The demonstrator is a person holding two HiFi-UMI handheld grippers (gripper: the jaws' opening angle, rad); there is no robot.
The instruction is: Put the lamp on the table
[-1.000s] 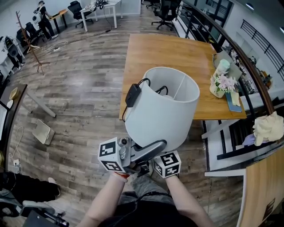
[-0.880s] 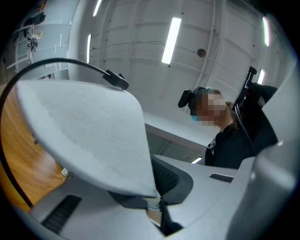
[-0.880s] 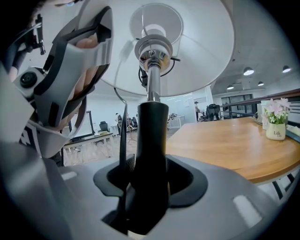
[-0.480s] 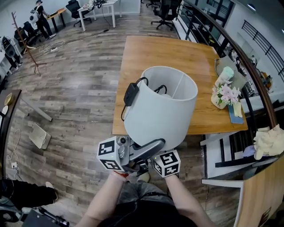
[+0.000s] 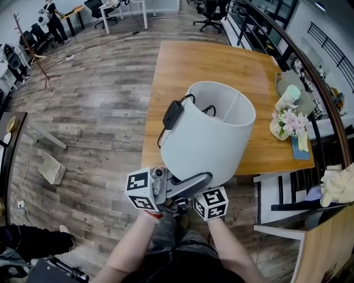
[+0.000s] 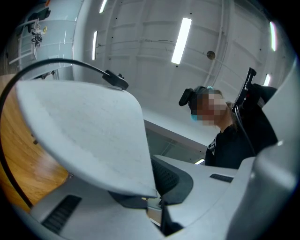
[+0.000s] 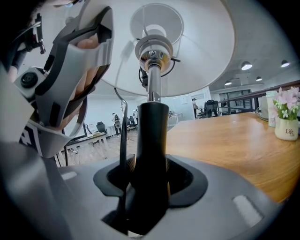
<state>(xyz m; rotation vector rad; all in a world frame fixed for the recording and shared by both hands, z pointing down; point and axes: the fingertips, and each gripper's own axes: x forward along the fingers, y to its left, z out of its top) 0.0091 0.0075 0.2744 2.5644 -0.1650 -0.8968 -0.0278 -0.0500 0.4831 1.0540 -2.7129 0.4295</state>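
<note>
Lamp's advance: over the last second the lamp [image 5: 206, 135] has been carried forward, so its shade now overlaps more of the table's near edge, and the flowers sit further right in the head view.
Right gripper [image 7: 149, 180]: clenched round the black stem [image 7: 151, 136], low down. This looks like the load-bearing grip, taken on the one rigid part.
Left gripper [image 6: 157, 190]: pinched on the bottom edge of the shade [image 6: 89, 136]. Probably there to stop the shade swinging, not to carry weight.
Lamp: in the air in front of the person, leaning away from them with the open top of the shade pointing toward the table. Its base is out of sight.
Cord [image 5: 172, 114]: draped over the shade's rim with its black box hanging on the outside and the rest looped inside, likely to keep it from trailing underfoot.
Table [image 5: 221, 61]: wooden, mostly bare through the middle and left, so there is plenty of room to land the lamp.
Flowers [image 5: 287, 122]: in a small pot at the right edge, with a blue book [image 5: 301, 145] just beside, well apart from the lamp's likely spot.
Step in hand: carrying; setting down not yet done.
Beyond: plank floor [image 5: 94, 99] and office chairs [image 5: 207, 8] at the far end.
</note>
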